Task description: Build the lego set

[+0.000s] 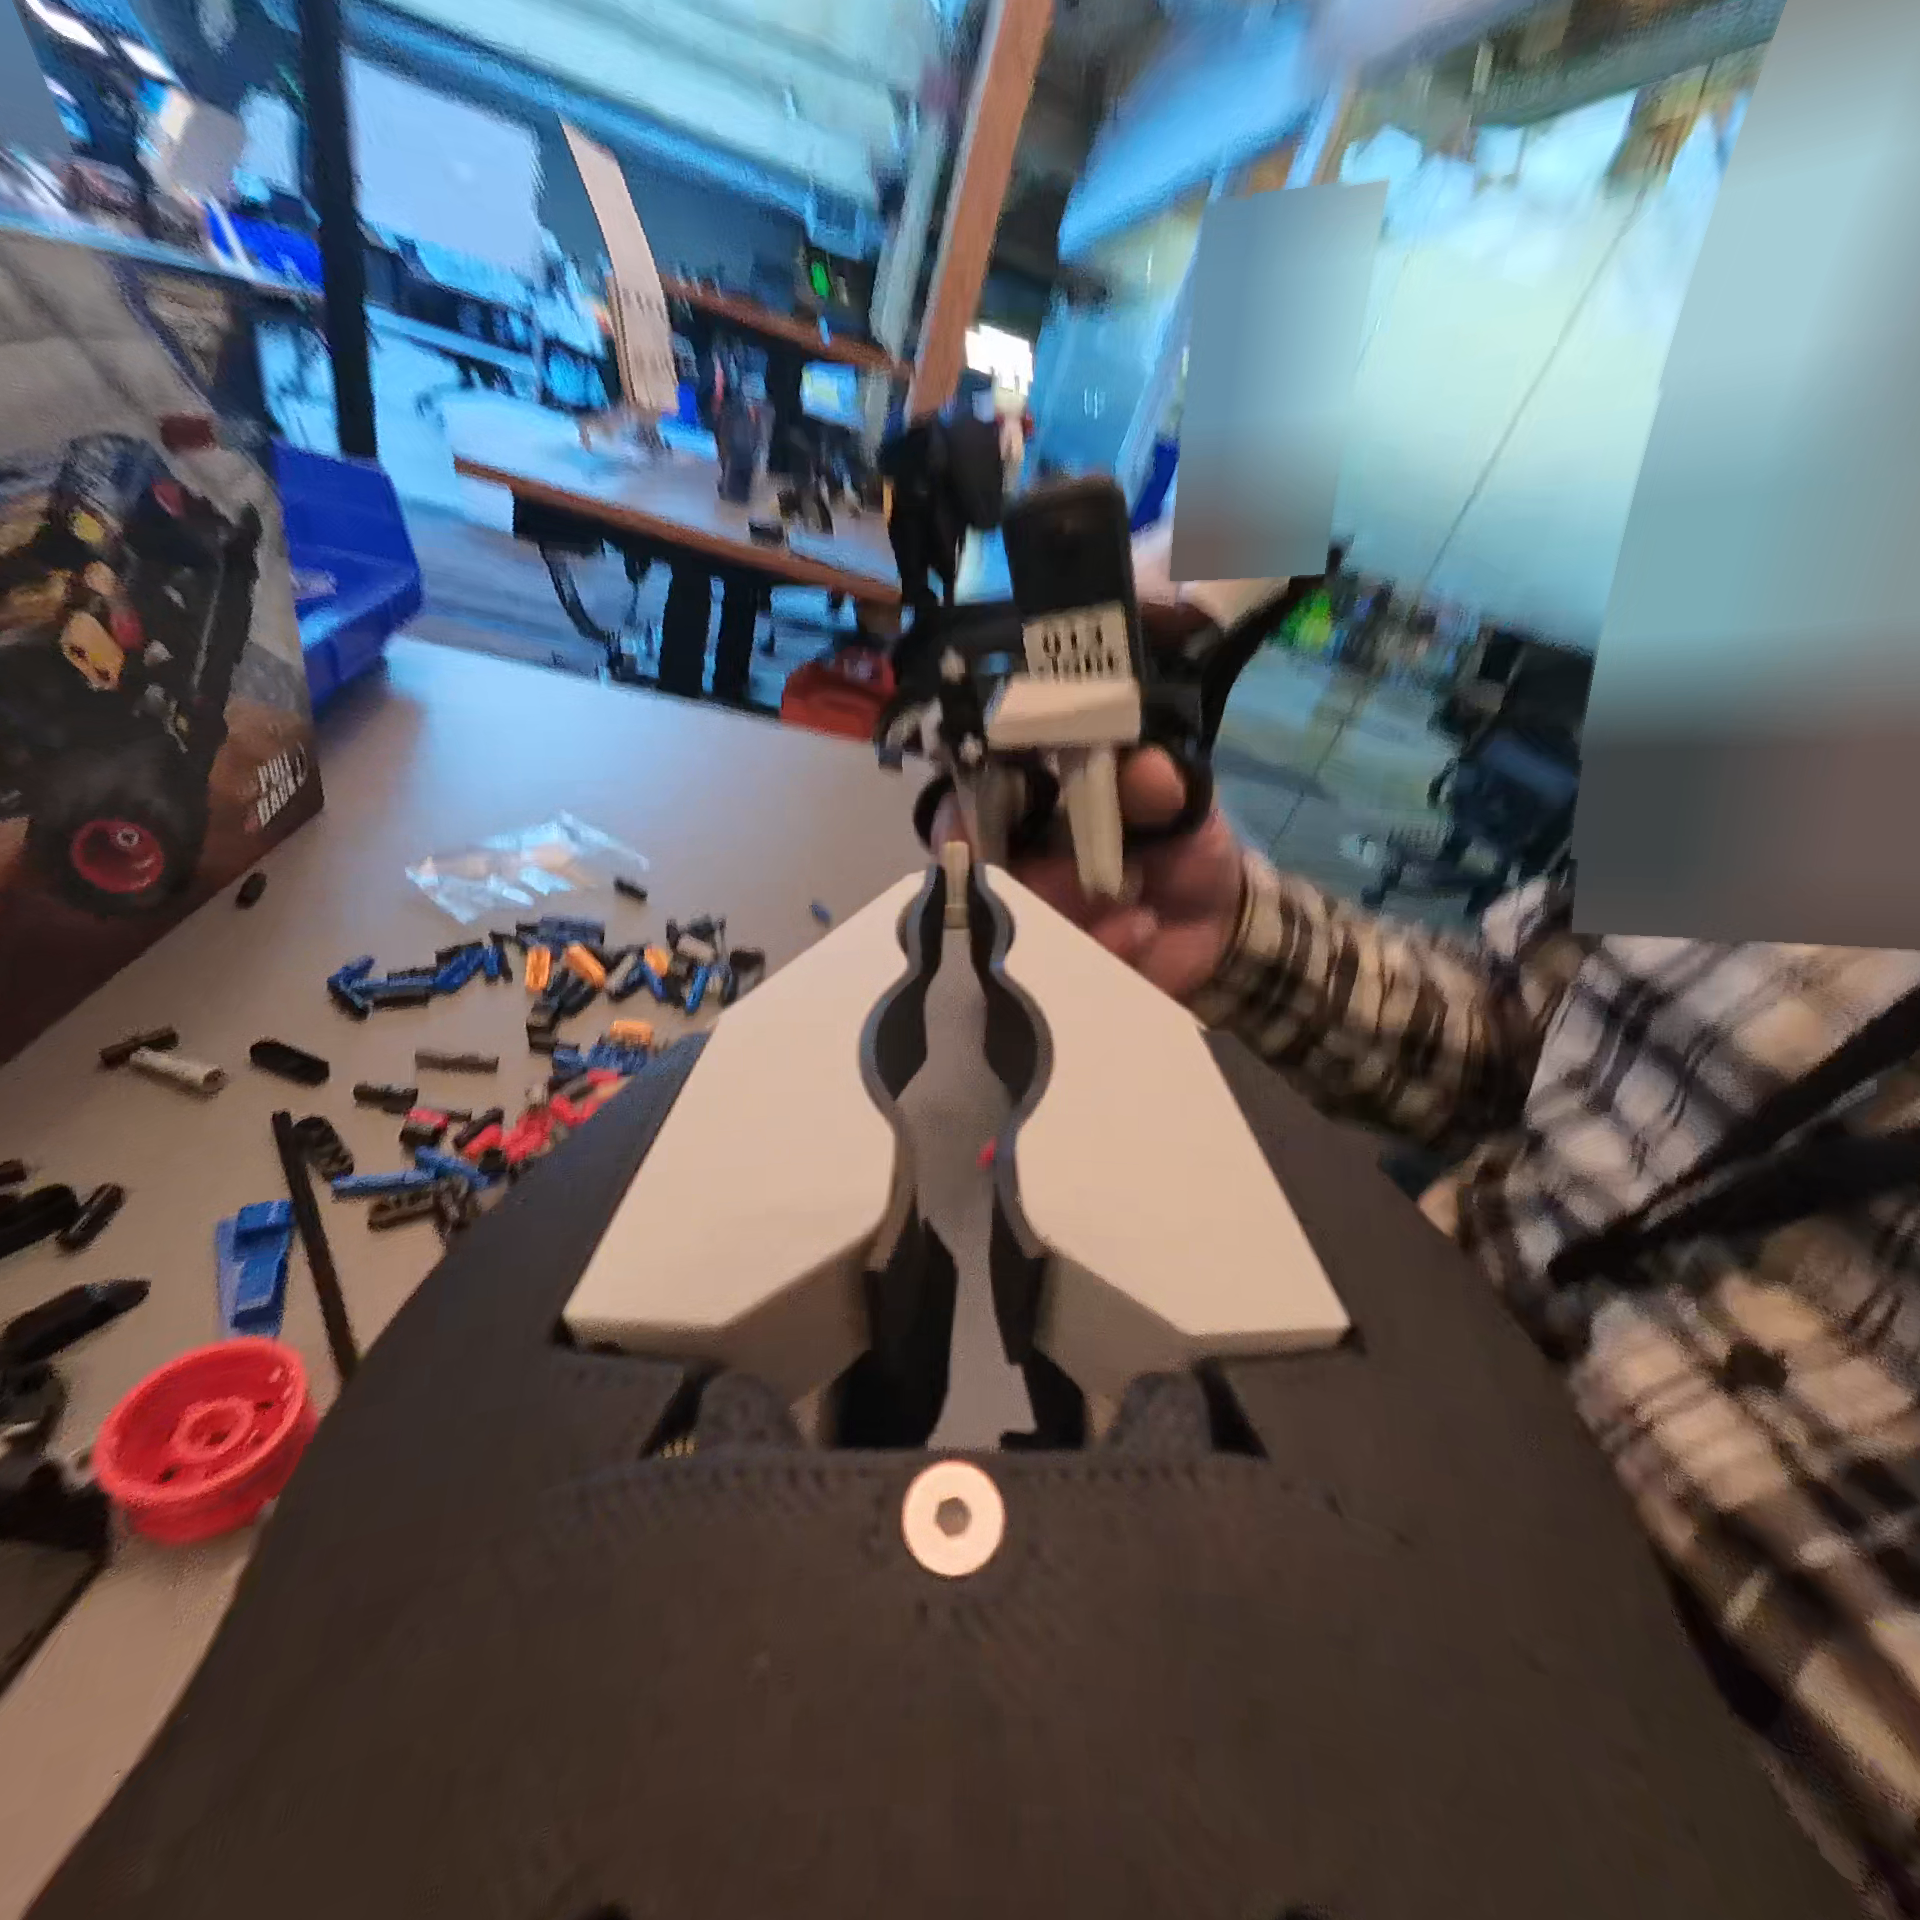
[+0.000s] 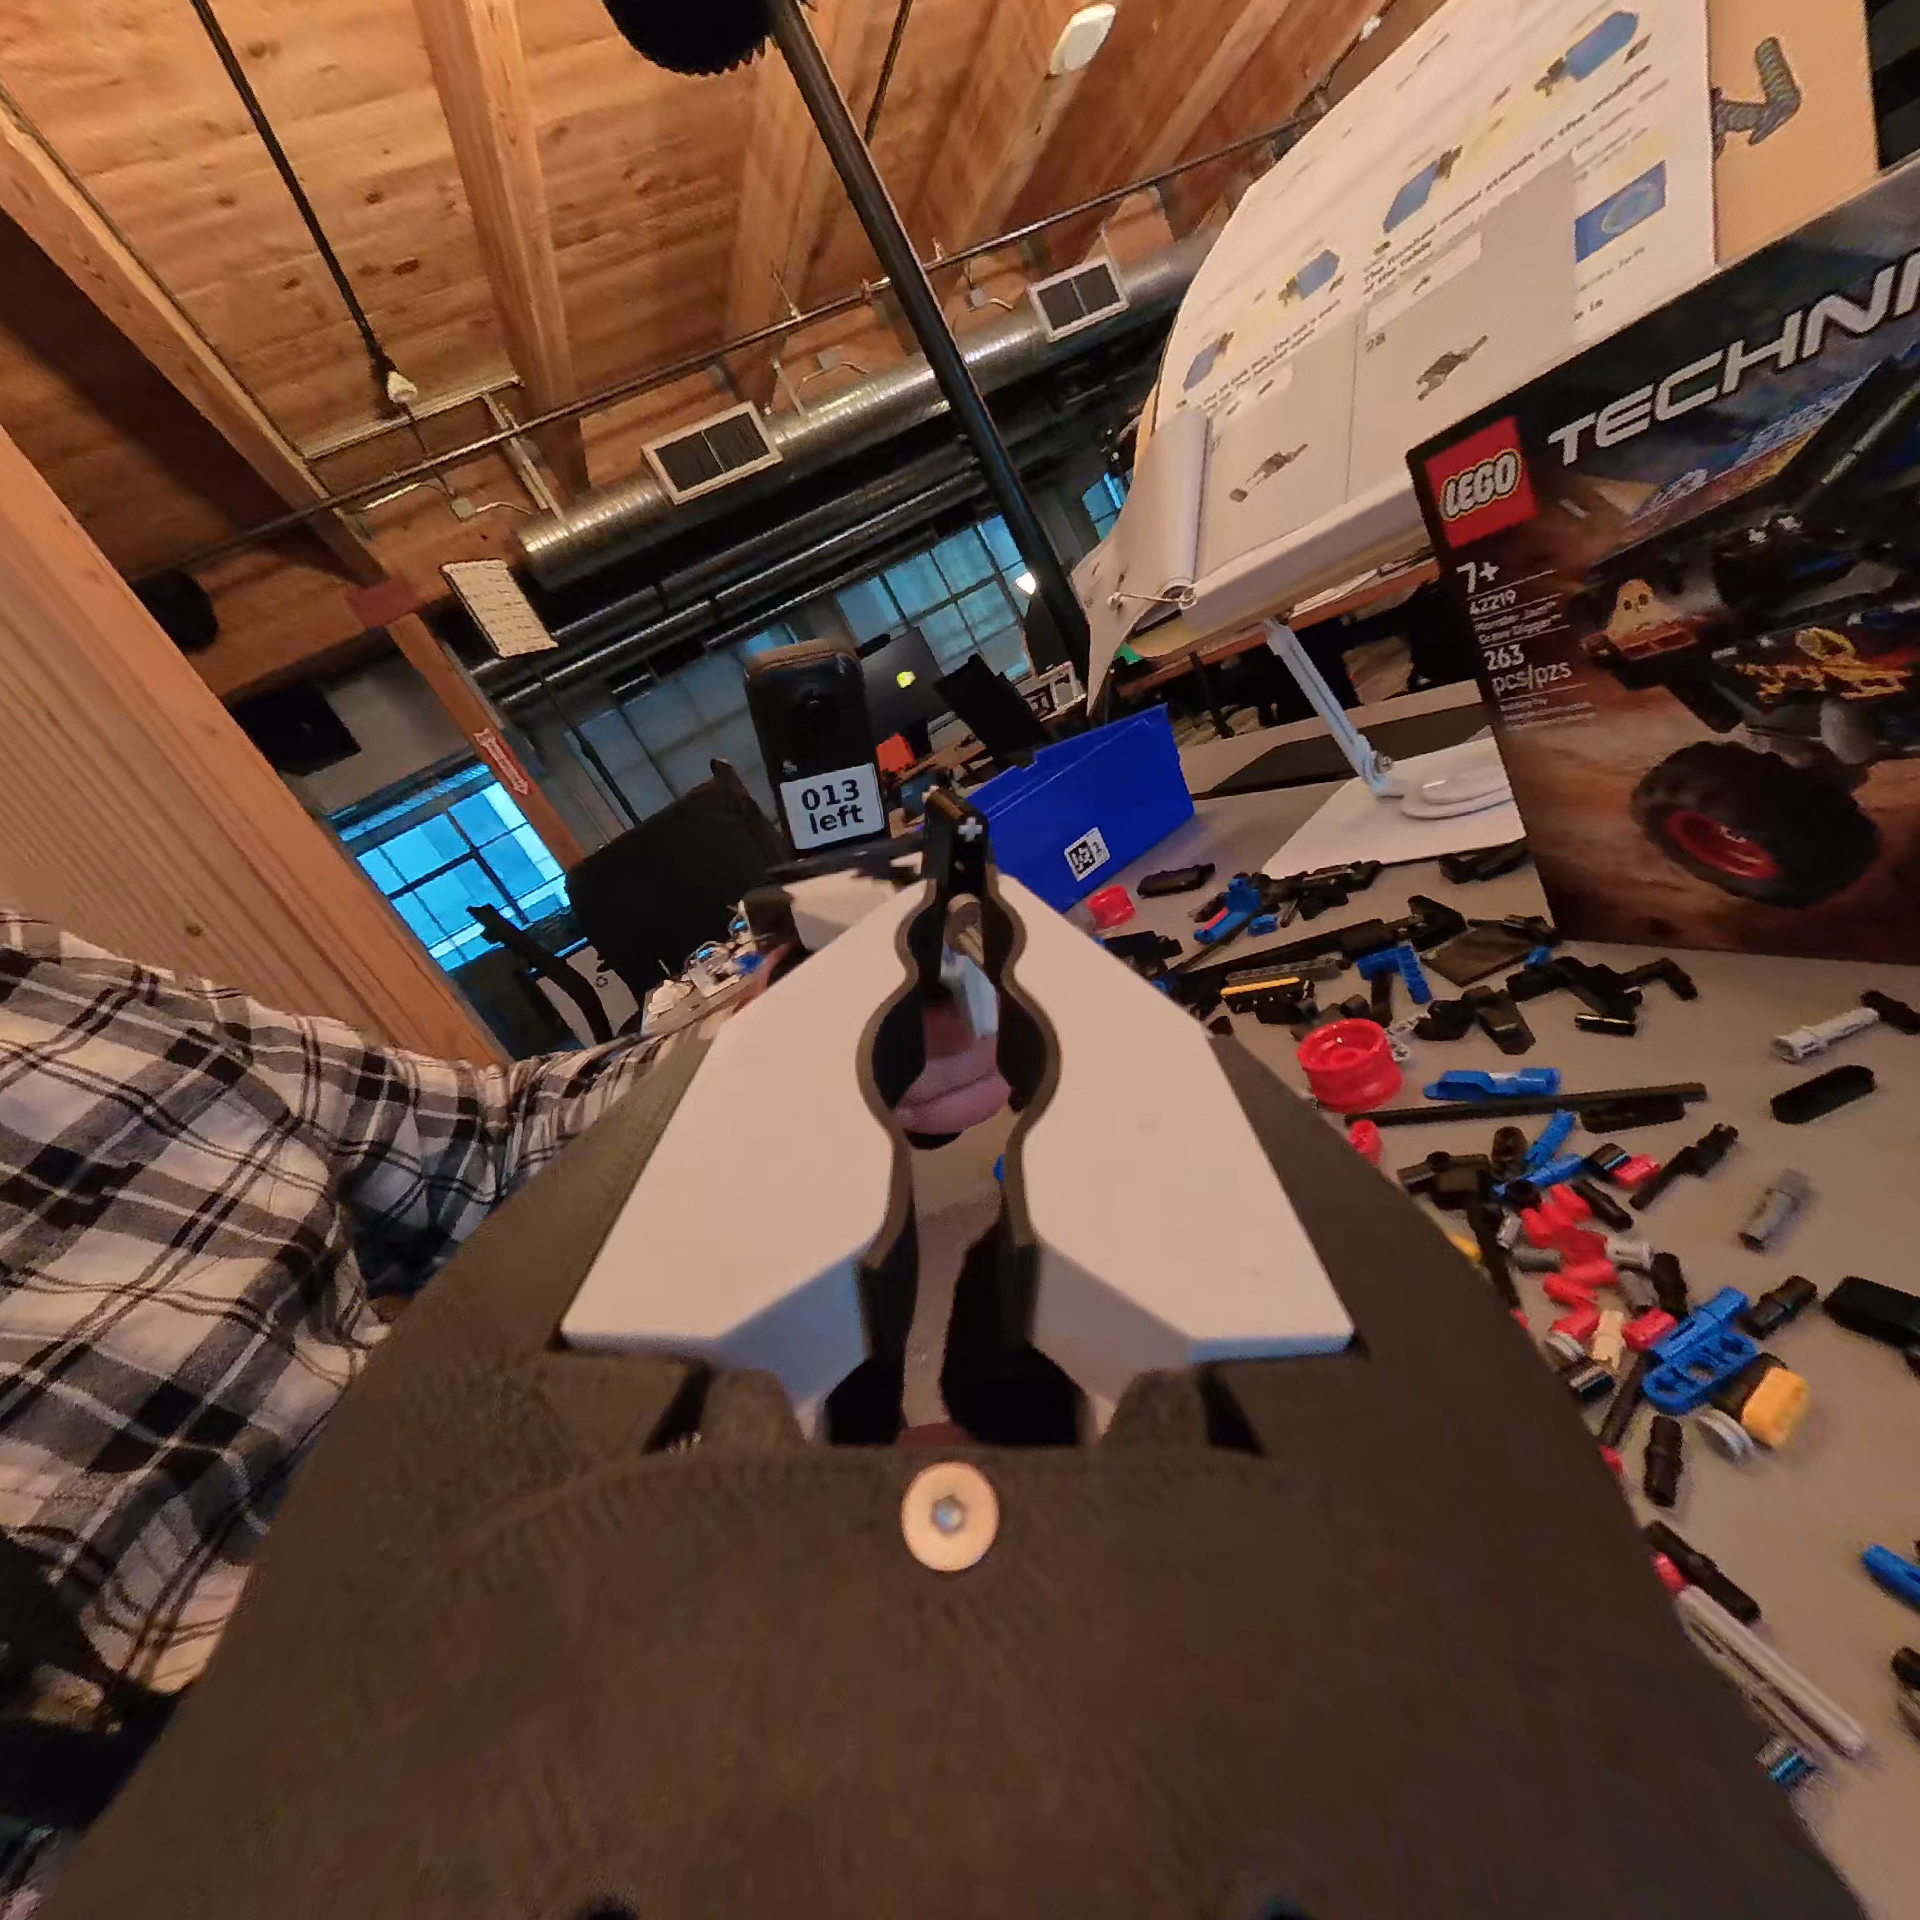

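Observation:
Both grippers are held up above the grey table (image 1: 644,748), tips facing each other. My left gripper (image 1: 956,896) is shut on a small tan pin (image 1: 956,871) that sticks out of its tips. My right gripper (image 2: 961,902) is shut on a black lego assembly (image 2: 948,836) with a grey part just inside the fingers. In the left wrist view this assembly (image 1: 940,675) and the right gripper (image 1: 1039,800), held by a hand, sit just beyond the pin. The pin's tip is close to the assembly; I cannot tell if they touch.
Loose lego pieces (image 2: 1558,1195) in black, blue, red and orange are spread on the table, also in the left wrist view (image 1: 540,987). Red wheel hubs (image 1: 203,1439) (image 2: 1351,1060), the set's box (image 2: 1714,644), a blue bin (image 2: 1091,800), an instruction booklet on a stand (image 2: 1351,364), a plastic bag (image 1: 520,862). The left gripper's tips are roughly 4 cm from the right gripper's.

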Tool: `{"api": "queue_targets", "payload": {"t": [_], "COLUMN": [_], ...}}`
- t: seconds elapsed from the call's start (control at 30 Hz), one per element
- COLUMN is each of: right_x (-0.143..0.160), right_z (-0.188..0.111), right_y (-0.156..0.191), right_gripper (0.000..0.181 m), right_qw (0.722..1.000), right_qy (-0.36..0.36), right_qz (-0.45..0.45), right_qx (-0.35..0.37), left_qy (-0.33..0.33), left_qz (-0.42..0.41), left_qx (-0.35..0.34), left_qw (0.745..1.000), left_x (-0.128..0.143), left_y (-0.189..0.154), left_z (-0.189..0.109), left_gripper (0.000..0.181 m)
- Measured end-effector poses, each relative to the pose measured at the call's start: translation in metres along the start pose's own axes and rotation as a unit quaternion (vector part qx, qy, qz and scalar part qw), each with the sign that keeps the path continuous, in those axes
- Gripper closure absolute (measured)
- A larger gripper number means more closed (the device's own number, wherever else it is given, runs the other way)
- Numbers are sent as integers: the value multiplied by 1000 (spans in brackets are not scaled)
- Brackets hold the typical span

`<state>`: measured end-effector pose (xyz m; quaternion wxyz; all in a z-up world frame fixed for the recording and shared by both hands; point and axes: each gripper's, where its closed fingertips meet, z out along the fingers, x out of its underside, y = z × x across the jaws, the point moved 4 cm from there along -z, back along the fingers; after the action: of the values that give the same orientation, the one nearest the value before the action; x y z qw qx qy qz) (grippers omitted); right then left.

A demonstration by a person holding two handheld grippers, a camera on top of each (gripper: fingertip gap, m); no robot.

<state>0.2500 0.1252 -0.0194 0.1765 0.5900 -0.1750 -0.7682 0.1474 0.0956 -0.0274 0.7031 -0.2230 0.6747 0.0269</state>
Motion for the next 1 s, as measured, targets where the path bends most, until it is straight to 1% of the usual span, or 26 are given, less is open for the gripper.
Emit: {"api": "queue_targets", "payload": {"t": [0.07,0.17,0.23,0.3,0.33,0.43,0.53,0.6,0.67,0.7,0.77,0.87,0.97,1.0], "right_x": [4,11,16,17,16,16,17,18,18,18,18,18,17,16], "right_z": [-1,-3,-4,-4,-5,-6,-5,-5,-5,-5,-5,-5,-6,-6], "right_y": [-1,-5,-11,-15,-16,-19,-19,-18,-18,-17,-17,-16,-16,-16], "right_gripper": [176,175,176,175,175,176,176,175,176,176,175,176,175,175], "right_qw": [1000,999,998,998,998,997,997,997,997,997,997,997,997,997], "right_qy": [13,40,58,55,51,48,53,56,56,56,56,53,49,49], "right_qz": [3,-2,3,30,42,60,59,57,56,56,54,54,55,55], "right_qx": [-4,1,9,-1,-7,-12,-15,-16,-18,-19,-20,-23,-26,-27], "left_qy": [93,184,245,312,331,354,384,391,408,420,434,448,444,443], "left_qz": [53,78,109,127,135,153,179,186,202,210,224,228,223,220], "left_qx": [-5,3,6,16,19,30,32,39,45,36,23,-9,-43,-45], "left_qw": [994,980,963,941,934,922,906,901,890,882,873,865,867,868], "left_x": [24,55,76,100,107,111,118,118,119,119,116,111,105,104], "left_y": [0,1,2,4,4,1,3,2,3,6,10,12,5,0], "left_z": [0,1,5,6,7,7,4,2,-3,-5,-8,-15,-14,-12], "left_gripper": [178,178,178,178,178,178,177,177,170,162,157,157,160,160]}}
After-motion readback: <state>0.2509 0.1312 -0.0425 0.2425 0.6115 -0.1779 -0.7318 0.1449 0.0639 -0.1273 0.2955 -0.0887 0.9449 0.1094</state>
